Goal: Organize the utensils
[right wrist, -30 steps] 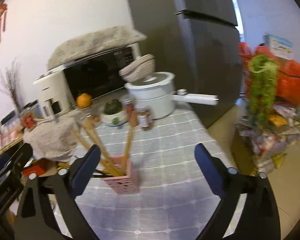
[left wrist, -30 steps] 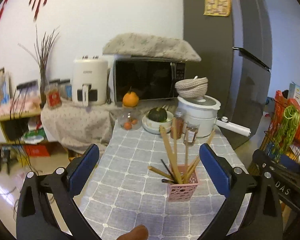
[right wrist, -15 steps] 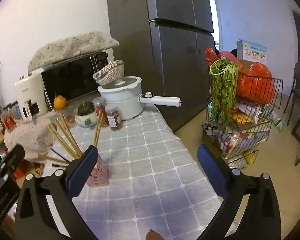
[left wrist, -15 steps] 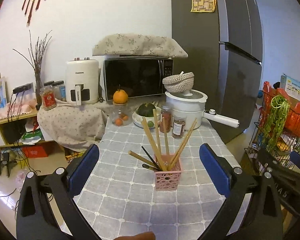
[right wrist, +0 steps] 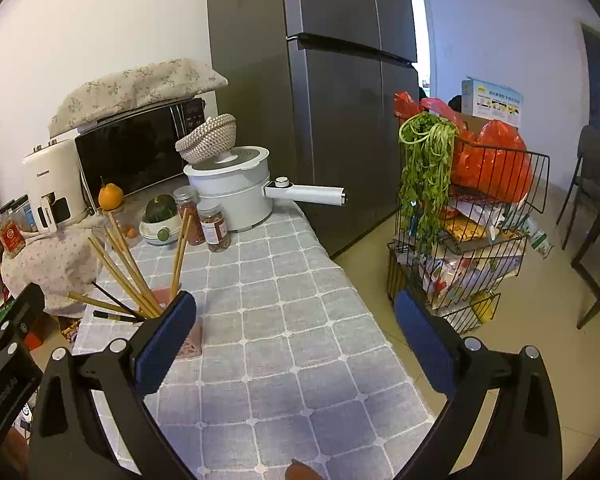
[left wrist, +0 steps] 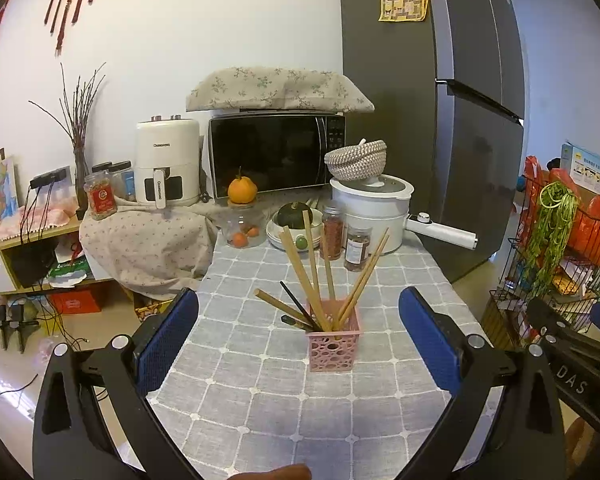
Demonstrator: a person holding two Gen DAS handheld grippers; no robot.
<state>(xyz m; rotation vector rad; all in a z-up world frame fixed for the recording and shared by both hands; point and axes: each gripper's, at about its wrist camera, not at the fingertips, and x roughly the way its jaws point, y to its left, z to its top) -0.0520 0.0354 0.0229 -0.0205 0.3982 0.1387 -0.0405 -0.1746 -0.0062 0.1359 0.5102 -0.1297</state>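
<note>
A pink perforated holder (left wrist: 334,347) stands on the grey checked tablecloth (left wrist: 260,392), filled with several wooden chopsticks (left wrist: 300,268) and a couple of dark ones (left wrist: 298,306) fanning out. My left gripper (left wrist: 298,344) is open, its blue pads wide apart and nearer the camera than the holder, nothing between them. In the right wrist view the holder (right wrist: 190,342) sits partly behind the left blue pad, chopsticks (right wrist: 128,272) leaning left. My right gripper (right wrist: 294,340) is open and empty above the table's right part.
At the table's far end stand a white pot (left wrist: 374,204) with a long handle, two spice jars (left wrist: 344,236), a bowl with a green squash (left wrist: 294,220) and a jar with an orange. A grey fridge (right wrist: 320,80) and a wire rack (right wrist: 468,216) flank the right side.
Both grippers have pulled back and risen away from the holder, which now looks smaller and farther. The right view has swung right toward the rack. Both stayed open.
</note>
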